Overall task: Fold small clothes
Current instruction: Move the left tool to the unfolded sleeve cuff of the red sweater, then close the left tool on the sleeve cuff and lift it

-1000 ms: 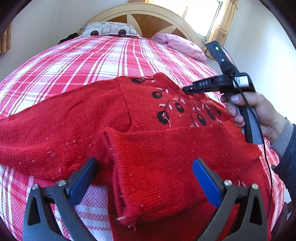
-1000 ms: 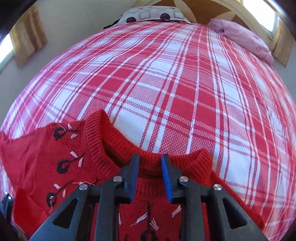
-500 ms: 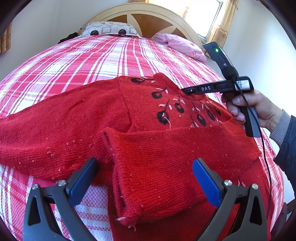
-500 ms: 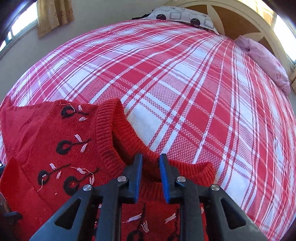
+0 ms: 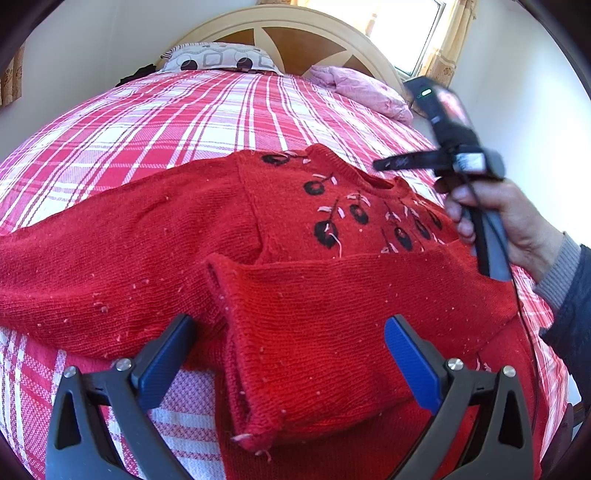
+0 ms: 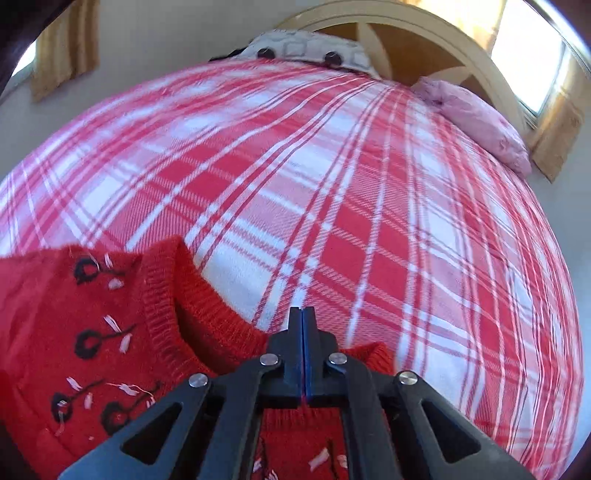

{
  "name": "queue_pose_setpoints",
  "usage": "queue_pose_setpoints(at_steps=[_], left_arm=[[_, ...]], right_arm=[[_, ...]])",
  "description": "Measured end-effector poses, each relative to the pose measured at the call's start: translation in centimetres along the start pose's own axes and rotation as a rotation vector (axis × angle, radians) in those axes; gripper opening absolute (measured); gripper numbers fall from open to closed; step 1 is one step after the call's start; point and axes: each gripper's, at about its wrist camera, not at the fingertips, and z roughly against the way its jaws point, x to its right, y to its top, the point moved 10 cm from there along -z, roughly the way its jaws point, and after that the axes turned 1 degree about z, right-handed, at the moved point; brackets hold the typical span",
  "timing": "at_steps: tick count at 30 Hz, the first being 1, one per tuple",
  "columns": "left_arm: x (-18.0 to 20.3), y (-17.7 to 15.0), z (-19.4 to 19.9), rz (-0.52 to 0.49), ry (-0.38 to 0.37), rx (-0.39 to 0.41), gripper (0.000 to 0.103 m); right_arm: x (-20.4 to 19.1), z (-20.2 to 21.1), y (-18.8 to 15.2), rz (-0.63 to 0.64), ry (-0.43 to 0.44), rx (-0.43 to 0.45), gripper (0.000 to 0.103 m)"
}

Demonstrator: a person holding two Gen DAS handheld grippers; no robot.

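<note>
A red knit sweater [image 5: 155, 243] with black embroidered cherries lies spread on the plaid bed, one sleeve [image 5: 332, 295] folded across its body. My left gripper [image 5: 288, 325] hovers open and wide over that folded sleeve, touching nothing. My right gripper [image 6: 302, 314], held by a hand [image 5: 517, 221], sits at the ribbed collar [image 6: 221, 328]. Its jaws are pressed together where the collar's back rim runs into them, and a thin red strip shows between the pads. In the left wrist view the right gripper [image 5: 380, 164] is blurred just above the neck opening.
The red-and-white plaid bedspread [image 6: 332, 184] stretches away beyond the collar. A patterned pillow [image 5: 218, 59] and a pink pillow [image 5: 362, 88] lie by the curved wooden headboard [image 5: 295, 33]. A window is at the far right, with the bed's right edge near the sleeve of the person's arm.
The right gripper's jaws went from a narrow gap to fully together at the collar, and that gripper tipped and rose slightly. The left gripper and the folded sleeve stayed put.
</note>
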Motion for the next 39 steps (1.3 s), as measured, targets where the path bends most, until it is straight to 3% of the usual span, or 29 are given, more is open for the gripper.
queue_pose_setpoints(at_steps=[1, 2, 3, 4, 6, 11, 15, 18, 21, 24, 26, 30, 38, 39], left_arm=[[0.0, 0.0, 0.0, 0.001, 0.001, -0.001, 0.103], [0.0, 0.0, -0.1, 0.001, 0.001, -0.002, 0.103], [0.0, 0.1, -0.1, 0.003, -0.001, 0.001, 0.103], [-0.1, 0.2, 0.0, 0.01, -0.007, 0.006, 0.103], [-0.7, 0.4, 0.6, 0.039, -0.004, 0.035, 0.103], [-4.2, 1.1, 4.1, 0.17, 0.034, 0.111, 0.103], [-10.4, 1.3, 8.4, 0.198, 0.229, 0.17, 0.103], [-16.9, 0.8, 11.3, 0.21, 0.399, 0.169, 0.103], [-24.3, -0.7, 14.0, 0.299, 0.54, 0.135, 0.103], [-30.2, -2.1, 16.0, 0.432, 0.6, 0.133, 0.1], [-33.4, -2.9, 16.5, 0.547, 0.585, 0.13, 0.089], [-36.5, -3.7, 15.5, 0.717, 0.485, 0.136, 0.08], [-37.4, -1.2, 13.6, 0.747, 0.447, 0.182, 0.078], [-37.7, -1.0, 13.7, 0.752, 0.459, 0.187, 0.066]], right_arm=[[-0.1, 0.8, 0.0, -0.033, 0.028, 0.01, 0.006], [-0.4, 1.9, -0.4, -0.06, 0.064, 0.002, 0.027], [-0.8, 2.6, -0.8, -0.067, 0.083, -0.007, 0.063], [-1.5, 4.0, -1.4, -0.077, 0.112, -0.006, 0.073], [-3.1, 6.6, -2.5, -0.065, 0.155, 0.02, 0.074], [-6.4, 12.1, -8.7, 0.019, 0.13, 0.043, 0.074], [-7.1, 14.5, -13.4, -0.015, 0.163, 0.05, 0.074], [-7.3, 15.6, -16.1, -0.032, 0.171, 0.048, 0.074], [-8.0, 16.4, -18.2, -0.011, 0.168, 0.031, 0.074], [-8.7, 17.7, -19.5, 0.014, 0.157, 0.029, 0.074], [-9.0, 18.7, -19.9, 0.02, 0.167, 0.037, 0.074], [-8.8, 20.6, -20.1, 0.017, 0.166, 0.06, 0.074], [-7.3, 23.8, -21.3, -0.061, 0.165, 0.09, 0.074], [-7.2, 24.1, -21.4, -0.07, 0.165, 0.094, 0.074]])
